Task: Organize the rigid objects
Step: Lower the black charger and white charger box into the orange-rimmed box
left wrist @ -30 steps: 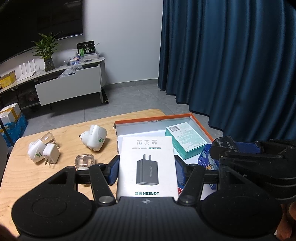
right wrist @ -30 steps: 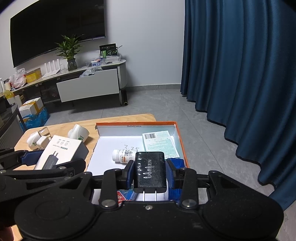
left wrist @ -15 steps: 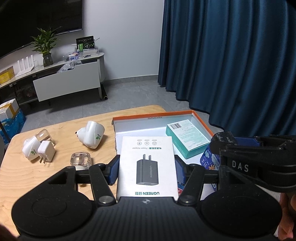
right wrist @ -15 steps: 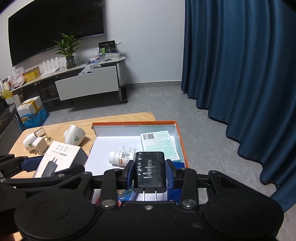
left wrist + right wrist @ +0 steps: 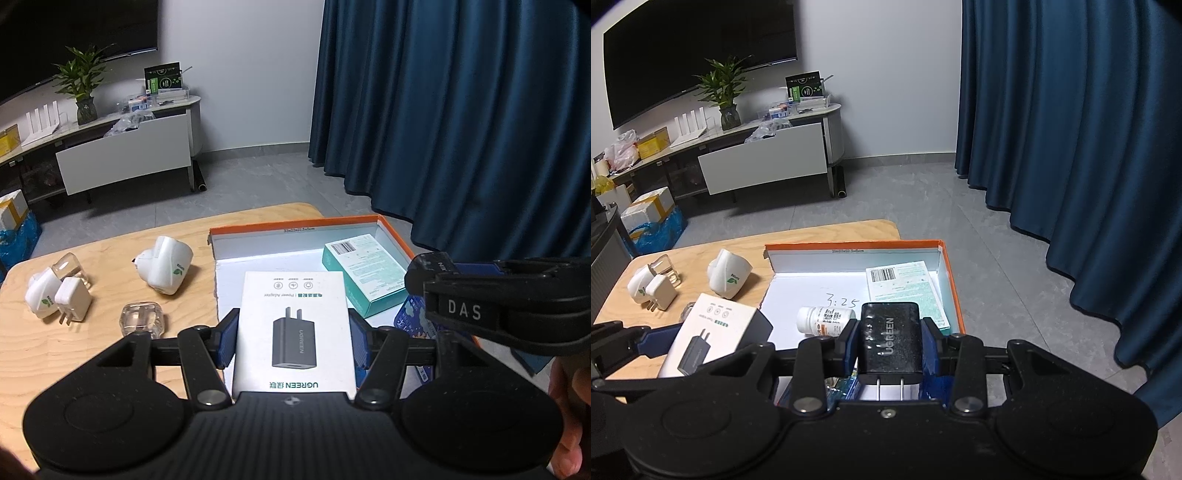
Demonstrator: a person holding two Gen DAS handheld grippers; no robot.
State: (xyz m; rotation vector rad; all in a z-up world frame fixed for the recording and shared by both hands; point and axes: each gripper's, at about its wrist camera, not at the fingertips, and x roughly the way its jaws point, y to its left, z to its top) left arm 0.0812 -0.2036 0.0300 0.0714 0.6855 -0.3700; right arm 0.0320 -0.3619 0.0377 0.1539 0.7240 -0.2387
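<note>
Charger (image 5: 890, 338) squarely between right gripper (image 5: 890, 347) pads

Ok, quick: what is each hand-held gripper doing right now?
Left hand-held gripper: closed on the white UGREEN adapter box.
Right hand-held gripper: closed on the black UGREEN charger.

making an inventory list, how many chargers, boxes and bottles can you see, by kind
White plug adapters on the table: 3
Black charger in the right gripper: 1
Product boxes: 2, the white charger box in the left gripper and the teal box in the tray
Pill bottle in the tray: 1
Clear plastic covers on the table: 2
Total: 9
</note>
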